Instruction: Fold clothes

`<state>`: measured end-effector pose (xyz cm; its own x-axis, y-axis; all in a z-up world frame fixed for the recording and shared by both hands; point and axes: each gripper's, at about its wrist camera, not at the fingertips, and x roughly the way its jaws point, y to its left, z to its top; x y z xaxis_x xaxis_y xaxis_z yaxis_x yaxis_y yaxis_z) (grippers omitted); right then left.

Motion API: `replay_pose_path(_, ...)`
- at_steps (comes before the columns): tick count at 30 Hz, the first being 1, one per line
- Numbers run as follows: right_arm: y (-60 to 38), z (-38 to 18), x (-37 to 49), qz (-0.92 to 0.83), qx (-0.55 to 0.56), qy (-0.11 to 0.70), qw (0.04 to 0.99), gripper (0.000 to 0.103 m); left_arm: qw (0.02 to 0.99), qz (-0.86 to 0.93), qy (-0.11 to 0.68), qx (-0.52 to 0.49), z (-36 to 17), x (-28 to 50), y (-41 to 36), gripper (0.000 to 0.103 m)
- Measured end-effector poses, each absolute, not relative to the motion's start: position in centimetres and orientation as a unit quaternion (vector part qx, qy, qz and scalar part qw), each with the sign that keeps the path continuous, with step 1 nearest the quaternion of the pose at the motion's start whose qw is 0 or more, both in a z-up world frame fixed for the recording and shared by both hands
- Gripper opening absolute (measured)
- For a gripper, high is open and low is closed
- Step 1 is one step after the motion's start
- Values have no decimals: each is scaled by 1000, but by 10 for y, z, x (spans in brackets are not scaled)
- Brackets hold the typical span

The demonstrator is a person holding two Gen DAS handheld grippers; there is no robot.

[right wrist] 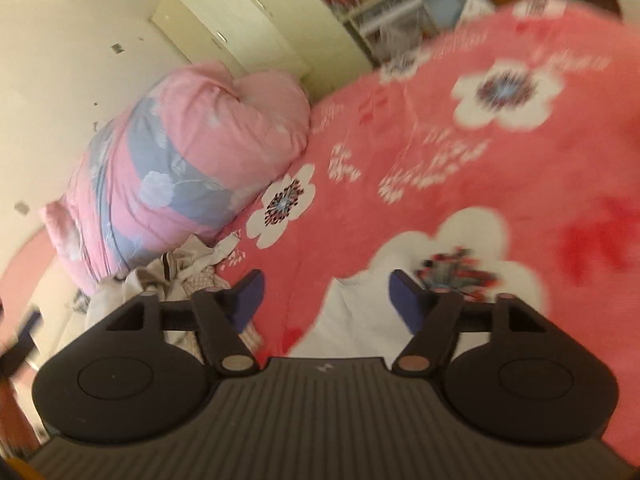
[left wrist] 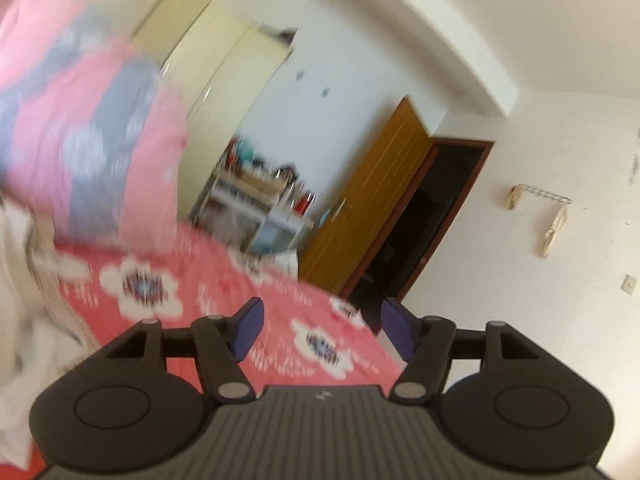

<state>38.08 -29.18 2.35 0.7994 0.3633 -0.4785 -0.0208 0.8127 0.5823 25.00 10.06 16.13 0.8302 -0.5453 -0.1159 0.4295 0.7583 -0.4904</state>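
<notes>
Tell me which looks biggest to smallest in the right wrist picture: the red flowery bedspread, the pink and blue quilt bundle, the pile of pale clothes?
1. Red flowery bedspread, fills most of the picture.
2. Pink and blue quilt bundle.
3. Pile of pale clothes, partly hidden behind the gripper, so maybe bigger.

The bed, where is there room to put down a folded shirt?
The red flowered blanket lies bare to the right of the rolled pink quilt, up toward the shelf. It is crowded at the quilt's foot, where crumpled clothes pile. Both the left gripper and right gripper are open, holding nothing.
</notes>
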Motion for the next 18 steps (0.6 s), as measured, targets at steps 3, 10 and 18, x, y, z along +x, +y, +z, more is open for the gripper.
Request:
replay_pose_path(3,-306,49,292,80,242,277,926,88,939,-262,113,-193,181,201,97,72)
replay_pose_path(10,-308,9,114,-14,203,290,935,102,937,-297,163,-87,144,113,46,74)
replay_pose_path(18,-273,-98,35,-112,145,370,911,102,894,-359,265,-29,15,62,-46,74)
